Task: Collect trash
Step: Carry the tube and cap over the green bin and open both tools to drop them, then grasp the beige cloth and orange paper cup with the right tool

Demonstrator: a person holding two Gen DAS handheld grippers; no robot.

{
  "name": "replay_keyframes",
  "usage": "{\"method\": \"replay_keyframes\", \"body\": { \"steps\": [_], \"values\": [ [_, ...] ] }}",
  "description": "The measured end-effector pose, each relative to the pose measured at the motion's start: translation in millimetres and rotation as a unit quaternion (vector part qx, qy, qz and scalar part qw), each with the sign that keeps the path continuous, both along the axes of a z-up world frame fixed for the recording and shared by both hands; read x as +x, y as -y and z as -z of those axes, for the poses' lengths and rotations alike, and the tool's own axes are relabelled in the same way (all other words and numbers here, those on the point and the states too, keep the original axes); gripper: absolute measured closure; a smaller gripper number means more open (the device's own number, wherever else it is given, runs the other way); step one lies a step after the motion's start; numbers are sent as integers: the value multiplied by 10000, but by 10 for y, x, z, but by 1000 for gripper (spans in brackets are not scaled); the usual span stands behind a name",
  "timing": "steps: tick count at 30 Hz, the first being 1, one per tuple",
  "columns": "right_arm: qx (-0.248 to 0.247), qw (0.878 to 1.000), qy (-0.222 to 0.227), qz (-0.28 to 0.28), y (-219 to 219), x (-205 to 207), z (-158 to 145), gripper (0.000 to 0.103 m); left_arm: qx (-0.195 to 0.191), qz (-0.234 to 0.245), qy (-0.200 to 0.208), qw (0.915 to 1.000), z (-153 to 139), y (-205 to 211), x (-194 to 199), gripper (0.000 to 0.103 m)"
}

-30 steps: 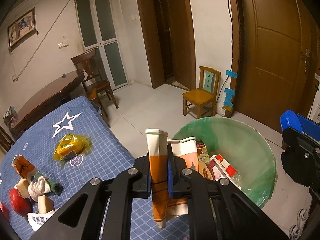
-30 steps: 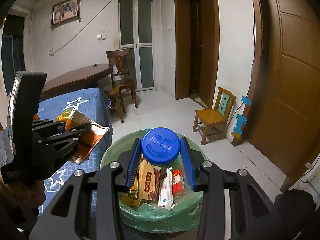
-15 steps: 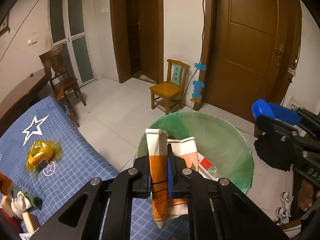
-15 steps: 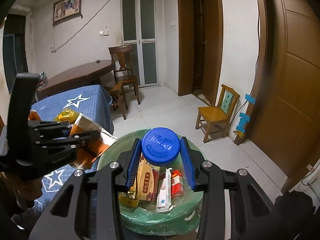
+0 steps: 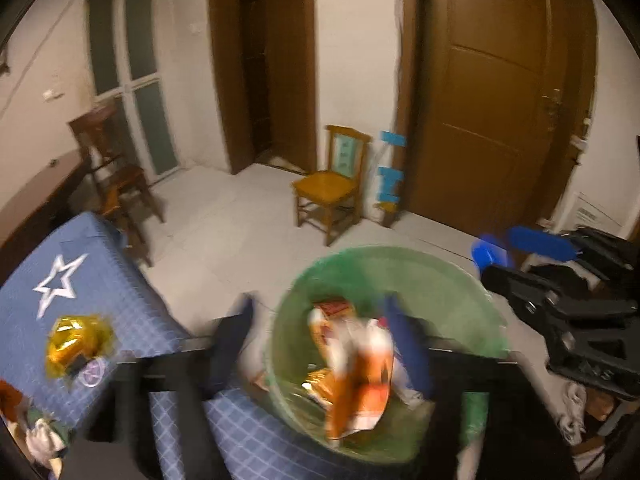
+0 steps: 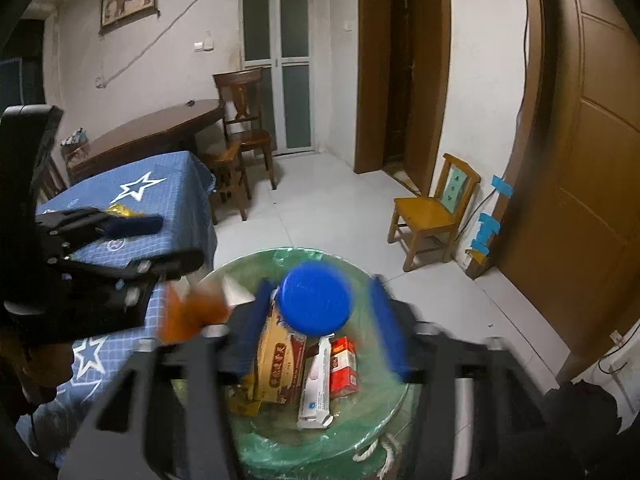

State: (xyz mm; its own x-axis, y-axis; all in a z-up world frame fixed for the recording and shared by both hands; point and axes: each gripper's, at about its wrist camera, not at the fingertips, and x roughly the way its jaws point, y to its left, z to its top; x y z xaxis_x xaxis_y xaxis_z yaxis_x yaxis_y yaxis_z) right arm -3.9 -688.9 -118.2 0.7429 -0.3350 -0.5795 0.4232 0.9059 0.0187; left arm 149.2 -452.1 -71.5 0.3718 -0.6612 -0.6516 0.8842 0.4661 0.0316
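While both my grippers, left and right, gape over the bin, the light, limp wrapper and stiff cap drop free.

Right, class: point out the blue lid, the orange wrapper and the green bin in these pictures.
blue lid (image 6: pixel 315 299), right wrist view, middle of its round top.
orange wrapper (image 5: pixel 356 376), left wrist view, blurred middle of the pack.
green bin (image 5: pixel 452 280), left wrist view, far inner wall of the liner.
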Motion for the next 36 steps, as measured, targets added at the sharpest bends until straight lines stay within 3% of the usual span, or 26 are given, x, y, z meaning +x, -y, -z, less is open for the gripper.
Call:
{"method": "replay_keyframes", "body": {
  "steps": [8, 16, 21, 25, 28, 29, 32, 34, 36],
  "values": [
    [86, 10000, 12, -45, -25, 6, 33, 46, -33, -282, 328, 9991, -73, -287, -73, 31],
    [-18, 9993, 114, -345, -237, 83, -81, 47, -202, -660, 372, 9969, -141, -872, -166, 30],
    [55, 9945, 355, -988, -561, 308, -242, 47, -418, -981, 307, 9938, -202, -1437, -213, 30],
    [131, 9810, 546, -1856, -1050, 744, -408, 47, -560, -1397, 298, 9882, -262, -2070, -222, 29],
    [122, 9653, 568, -2546, -1485, 1090, -496, 42, -617, -1915, 294, 9791, -300, -2636, -160, 28],
    [137, 9576, 519, -2829, -1673, 1263, -513, 35, -647, -2131, 262, 9745, -313, -2827, -123, 28],
    [154, 9330, 346, -3579, -2229, 1742, -528, 15, -974, -2921, -73, 9514, -318, -3633, 8, 27],
    [300, 9147, 121, -4028, -2606, 2189, -500, 11, -1123, -3337, -276, 9356, -301, -4047, 70, 27],
    [493, 9062, -260, -4192, -2879, 2620, -393, 9, -1223, -3719, -410, 9193, -257, -4422, 83, 27]
  ]
}}
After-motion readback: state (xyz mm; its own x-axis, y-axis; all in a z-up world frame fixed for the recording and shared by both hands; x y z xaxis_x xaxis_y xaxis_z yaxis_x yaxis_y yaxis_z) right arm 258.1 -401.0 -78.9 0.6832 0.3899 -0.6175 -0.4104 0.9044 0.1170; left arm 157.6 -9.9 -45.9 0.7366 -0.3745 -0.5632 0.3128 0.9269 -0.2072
